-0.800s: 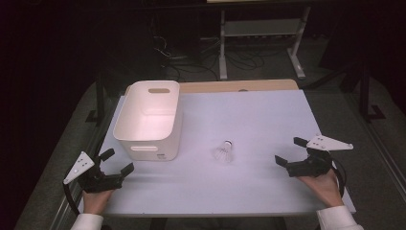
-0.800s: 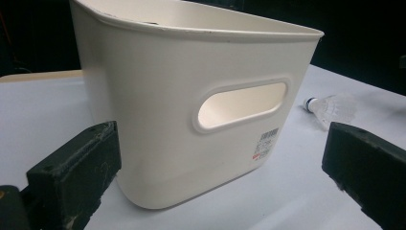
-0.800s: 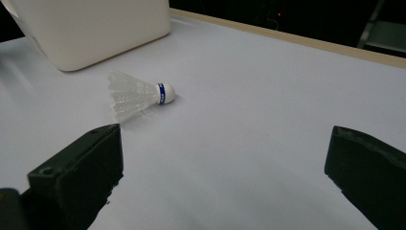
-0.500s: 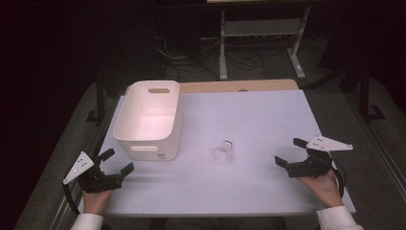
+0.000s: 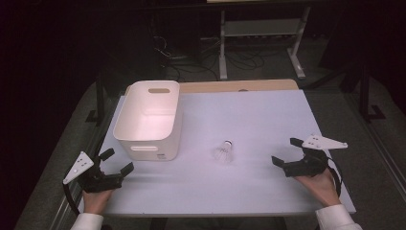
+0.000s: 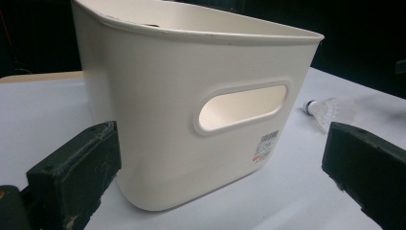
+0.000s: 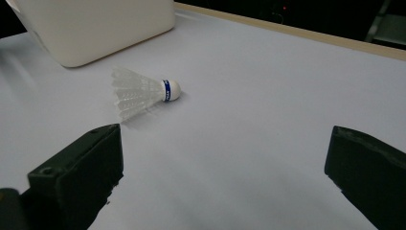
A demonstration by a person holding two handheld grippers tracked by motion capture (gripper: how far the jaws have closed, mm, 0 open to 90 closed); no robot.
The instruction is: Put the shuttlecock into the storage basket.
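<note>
Shuttlecock [image 5: 224, 153] handling is where trouble could start: the right tool [image 5: 293, 156] rests on the counter [image 5: 268, 115] with jaws spread wide and empty, and a hard pinch would likely crush the feather skirt, while a nudge could roll it away. The left tool [image 5: 114, 164], also gaping and empty, faces the white bin [image 5: 148, 120]. Lying on its side mid-counter, right of the bin, the shuttlecock has a translucent skirt, blue band and white cork tip.
</note>
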